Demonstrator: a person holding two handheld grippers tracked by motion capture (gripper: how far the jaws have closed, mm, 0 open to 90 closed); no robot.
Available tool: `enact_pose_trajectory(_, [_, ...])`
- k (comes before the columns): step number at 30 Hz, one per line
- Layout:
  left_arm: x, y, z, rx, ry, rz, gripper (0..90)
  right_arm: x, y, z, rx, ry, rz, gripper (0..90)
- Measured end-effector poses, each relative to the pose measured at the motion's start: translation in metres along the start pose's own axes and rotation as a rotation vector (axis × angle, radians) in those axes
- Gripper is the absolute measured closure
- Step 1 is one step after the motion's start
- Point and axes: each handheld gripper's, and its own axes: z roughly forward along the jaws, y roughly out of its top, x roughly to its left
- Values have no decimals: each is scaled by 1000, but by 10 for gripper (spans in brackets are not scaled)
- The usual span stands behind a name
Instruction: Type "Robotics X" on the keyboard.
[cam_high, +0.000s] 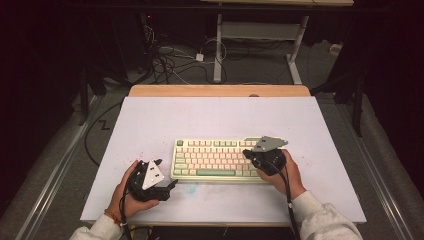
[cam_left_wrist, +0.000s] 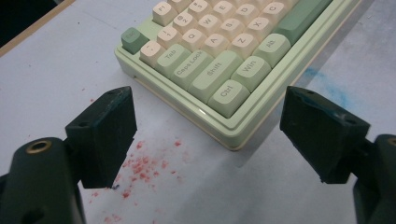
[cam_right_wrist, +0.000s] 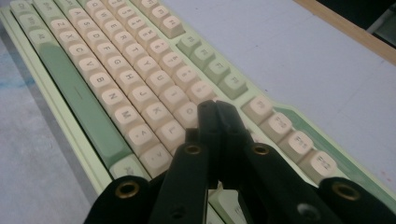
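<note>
High view: white table (cam_high: 150, 120), red specks; dark room. Left hand-held gripper (cam_left_wrist: 208, 135) wide apart, right hand-held gripper (cam_right_wrist: 217, 116) closed, both empty.

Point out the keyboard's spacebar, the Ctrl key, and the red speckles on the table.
spacebar (cam_right_wrist: 77, 100), right gripper view, middle of the long green bar.
Ctrl key (cam_left_wrist: 228, 97), left gripper view, top face of the cap.
red speckles (cam_left_wrist: 148, 165), left gripper view, densest patch.

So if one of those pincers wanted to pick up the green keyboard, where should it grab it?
Probably by its near-left corner edge. The keyboard lies flat on the table, too wide to span, but its rim is thin. The left gripper is open beside that corner, so it could come in from the left, one jaw on the rim's top, one under it.
</note>
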Motion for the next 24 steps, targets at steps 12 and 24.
enact_pose_trajectory(12, [-1,0,3,4,-24,0,172,10,12,29,36,23,-8,900])
enact_pose_trajectory(24, [-1,0,4,13,-35,6,172,10,13,45,98,13,-20,900])
